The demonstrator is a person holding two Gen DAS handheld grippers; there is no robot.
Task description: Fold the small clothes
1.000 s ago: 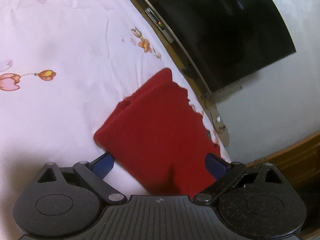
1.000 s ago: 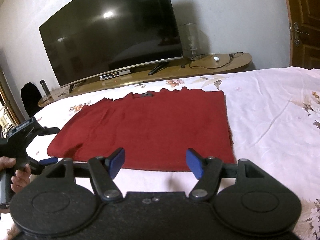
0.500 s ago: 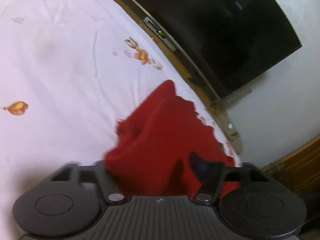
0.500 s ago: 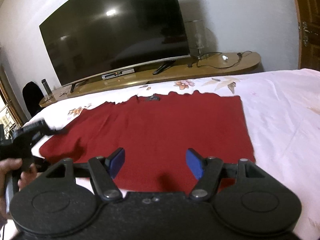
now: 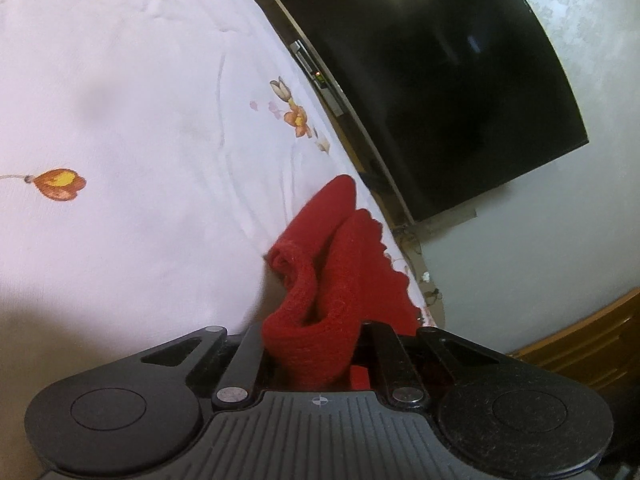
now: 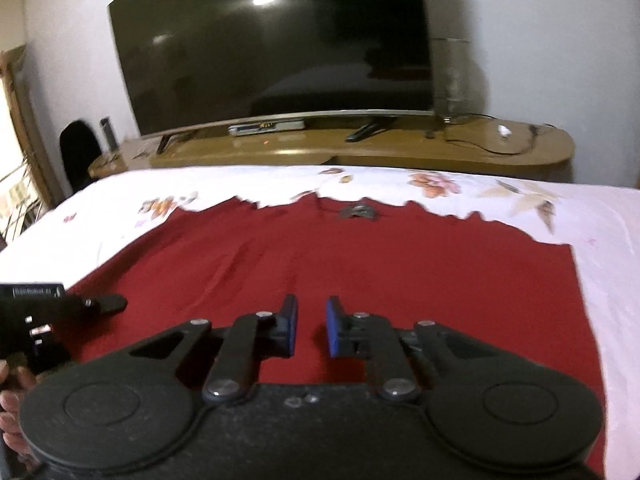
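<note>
A red top (image 6: 340,264) lay mostly flat across the middle of the white bed (image 6: 608,240), folding barely begun: the left gripper (image 5: 312,344) clenched a bunched edge (lower centre), while the right gripper (image 6: 312,330), narrowly parted, grasped nothing above the near hem.

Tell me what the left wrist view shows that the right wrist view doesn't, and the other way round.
Only the left wrist view shows the left hand-held gripper shut on a bunched, lifted sleeve end of the red sweater, and an orange flower print.

Only the right wrist view shows the sweater spread flat with its neckline, the right hand-held gripper over it with pads slightly apart, and the wooden TV stand.

Both show the sweater, the white floral bedsheet and the black TV.
</note>
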